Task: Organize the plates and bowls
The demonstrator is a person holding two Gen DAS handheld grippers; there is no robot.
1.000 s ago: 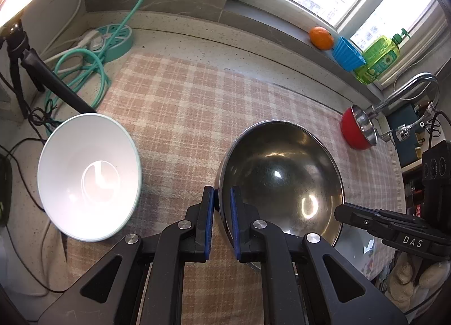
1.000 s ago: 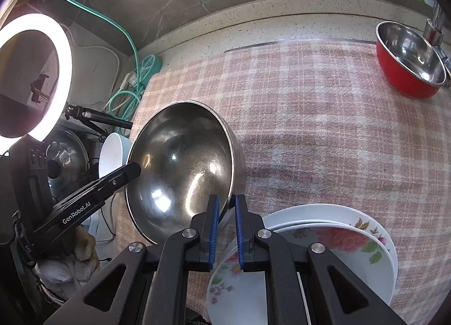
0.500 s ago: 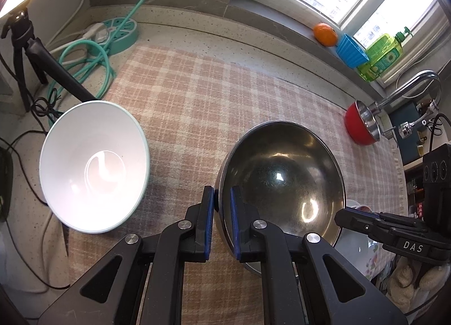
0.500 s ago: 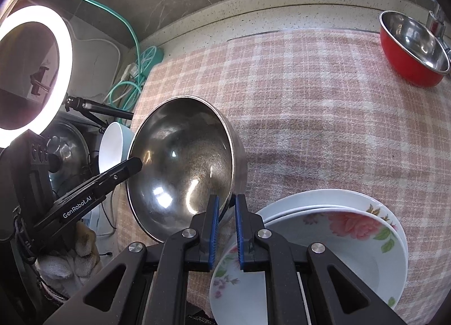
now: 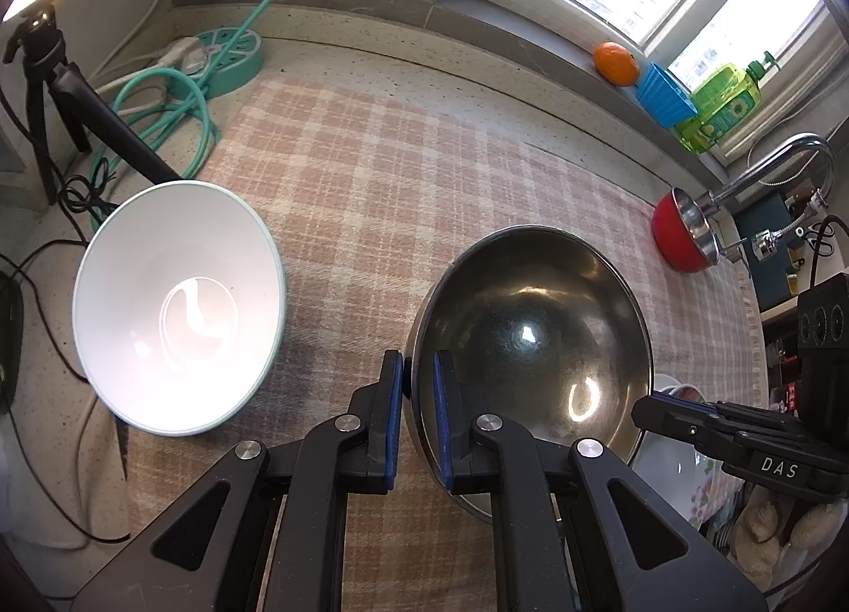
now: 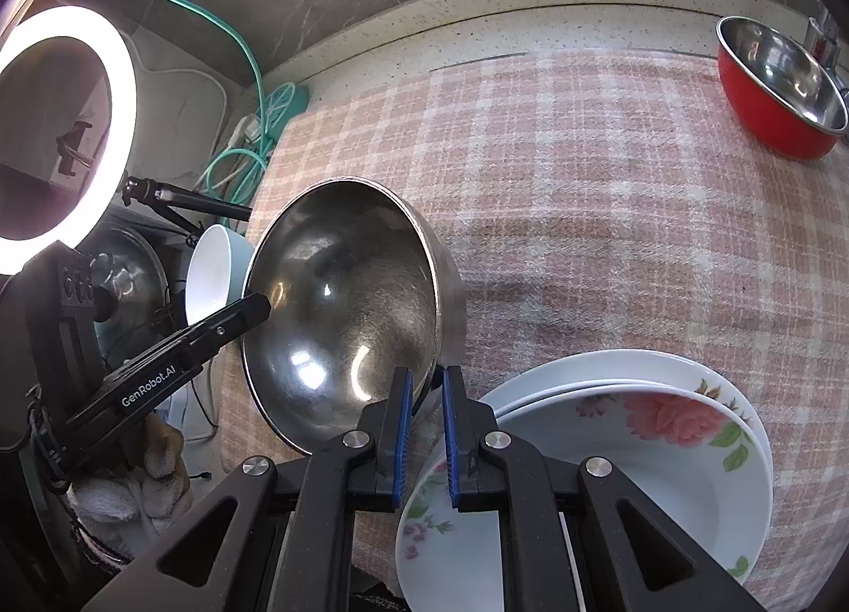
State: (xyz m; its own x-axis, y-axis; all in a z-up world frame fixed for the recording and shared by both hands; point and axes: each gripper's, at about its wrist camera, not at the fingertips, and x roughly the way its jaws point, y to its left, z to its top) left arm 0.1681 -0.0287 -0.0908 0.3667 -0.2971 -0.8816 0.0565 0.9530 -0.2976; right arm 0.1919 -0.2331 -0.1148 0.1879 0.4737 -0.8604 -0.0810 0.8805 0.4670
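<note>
Steel bowl (image 5: 530,347) raised above the checked cloth (image 5: 371,177), its rim clamped on opposite sides by the left gripper (image 5: 416,389) and right gripper (image 6: 424,400). White bowl (image 5: 178,309) sits at the cloth's left edge beside a tripod (image 5: 58,97) and green cable (image 5: 196,97); floral plates (image 6: 637,426) stacked just right of the steel bowl; red bowl (image 6: 780,87) near the tap (image 5: 769,161); ring light (image 6: 63,134) at far left

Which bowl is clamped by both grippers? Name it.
The large steel bowl: the left gripper and right gripper pinch opposite rims. The white bowl and red bowl stand untouched.
</note>
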